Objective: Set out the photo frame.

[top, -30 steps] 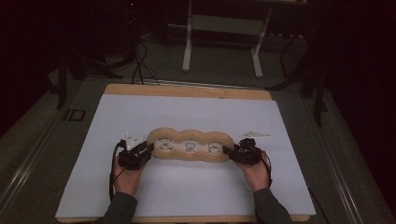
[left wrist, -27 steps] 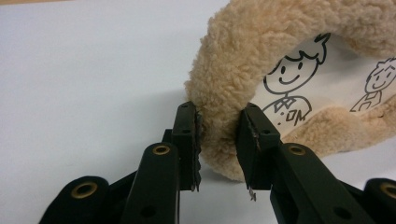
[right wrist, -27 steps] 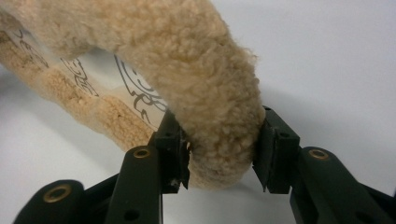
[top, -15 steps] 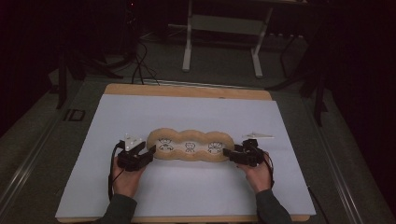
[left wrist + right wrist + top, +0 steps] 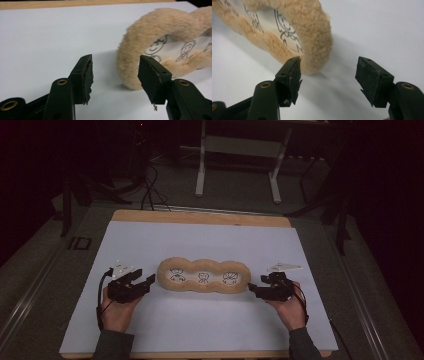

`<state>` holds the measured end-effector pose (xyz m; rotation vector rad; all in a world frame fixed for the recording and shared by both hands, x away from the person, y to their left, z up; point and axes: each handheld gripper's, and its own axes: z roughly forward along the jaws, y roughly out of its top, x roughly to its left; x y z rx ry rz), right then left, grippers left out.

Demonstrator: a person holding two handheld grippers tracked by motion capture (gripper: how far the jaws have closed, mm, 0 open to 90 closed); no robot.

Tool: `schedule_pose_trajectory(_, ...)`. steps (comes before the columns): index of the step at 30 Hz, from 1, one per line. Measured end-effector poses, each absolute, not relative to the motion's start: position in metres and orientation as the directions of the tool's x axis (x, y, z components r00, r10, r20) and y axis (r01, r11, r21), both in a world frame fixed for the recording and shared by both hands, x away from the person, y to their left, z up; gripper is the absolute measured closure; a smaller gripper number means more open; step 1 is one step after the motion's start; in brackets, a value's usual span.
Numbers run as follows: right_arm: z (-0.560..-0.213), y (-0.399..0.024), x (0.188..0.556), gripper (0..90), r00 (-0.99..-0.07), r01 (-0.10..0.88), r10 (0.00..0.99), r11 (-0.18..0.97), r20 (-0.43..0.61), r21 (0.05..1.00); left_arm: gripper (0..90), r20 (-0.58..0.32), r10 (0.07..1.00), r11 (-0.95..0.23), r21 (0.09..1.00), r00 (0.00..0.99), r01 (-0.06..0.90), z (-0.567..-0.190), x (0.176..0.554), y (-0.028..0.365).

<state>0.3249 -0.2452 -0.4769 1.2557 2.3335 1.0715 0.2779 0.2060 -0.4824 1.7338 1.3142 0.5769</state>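
Note:
A tan fuzzy three-lobed plush piece [image 5: 202,265] with small black line drawings in its white middle lies flat on the white sheet. My left gripper [image 5: 148,281] sits just off its left end, apart from it. In the left gripper view the plush [image 5: 150,27] lies beyond the left gripper [image 5: 115,75], whose jaws have just been opening with nothing between them. My right gripper [image 5: 251,290] stands clear of the right end. Its jaws [image 5: 328,75] have also just been opening and hold nothing, with the plush [image 5: 312,32] ahead and to the left.
The white sheet [image 5: 200,325] covers a wooden tabletop [image 5: 200,217]. Behind the table a metal stand [image 5: 201,170] and dark cables [image 5: 150,195] are on the floor. A person's hands hold both grippers near the table's front edge.
Both grippers let go of the plush's ends, opened, and drew outward and slightly up. The plush stays flat in the middle of the sheet.

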Motion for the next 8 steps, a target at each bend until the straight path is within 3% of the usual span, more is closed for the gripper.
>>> schedule_pose_trajectory(8,-0.478,-0.258,0.325,32.7,-0.585,0.603,0.809,0.388,0.056,0.697,43.7,-0.06,0.94,-0.143,0.826,0.337,0.545,-0.484,0.279,0.223)
